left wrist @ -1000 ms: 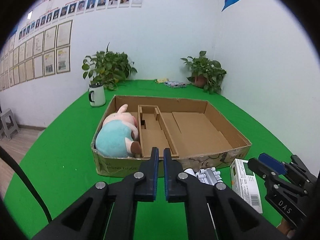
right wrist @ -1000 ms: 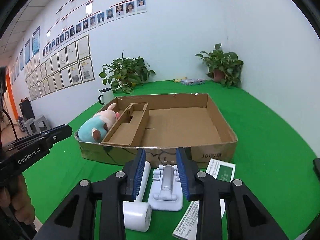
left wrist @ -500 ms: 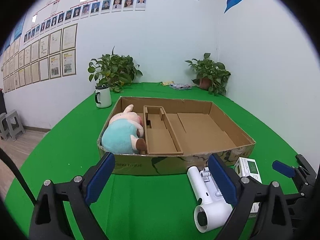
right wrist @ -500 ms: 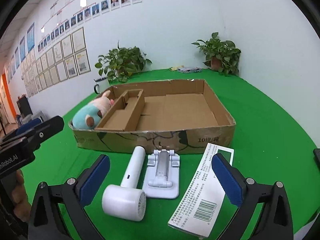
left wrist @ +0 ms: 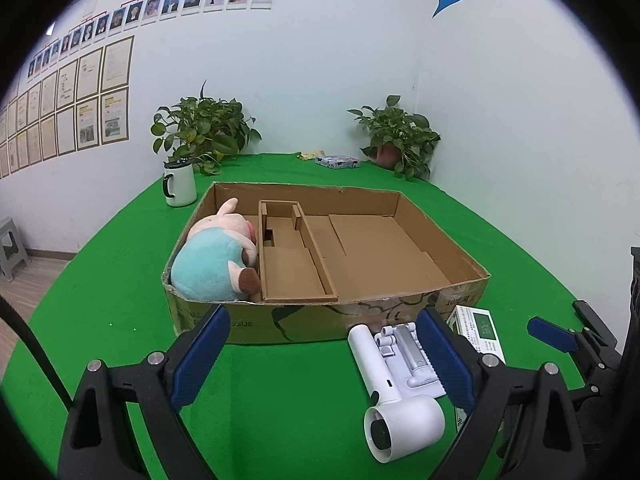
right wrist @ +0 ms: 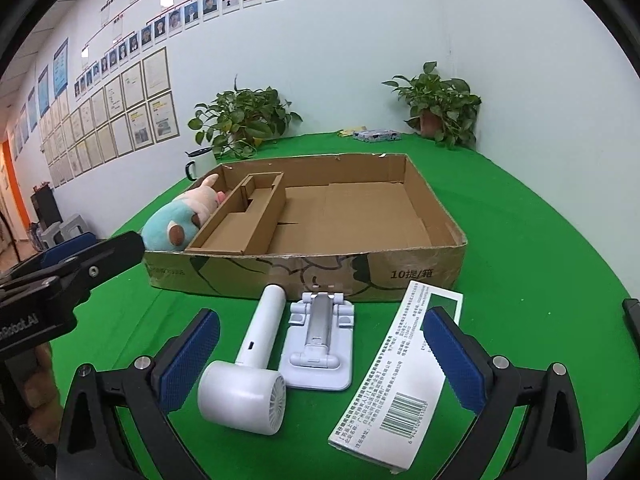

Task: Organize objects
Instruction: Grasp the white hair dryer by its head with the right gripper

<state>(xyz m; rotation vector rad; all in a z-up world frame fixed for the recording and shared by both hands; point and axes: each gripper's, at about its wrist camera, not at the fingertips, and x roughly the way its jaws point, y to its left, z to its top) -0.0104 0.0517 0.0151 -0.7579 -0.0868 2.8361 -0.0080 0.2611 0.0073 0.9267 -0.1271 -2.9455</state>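
White plastic fan (right wrist: 256, 364) lies on the green table (right wrist: 540, 240) just ahead of the right tongs (right wrist: 320, 360), left of centre between their spread pads, its long axis pointing toward the cardboard box (right wrist: 320, 268). Beside it, rightward, lie the folding stand (right wrist: 320, 344) and flat carton (right wrist: 404, 372); the left tongs (left wrist: 320, 360), also spread and empty, sit farther left.
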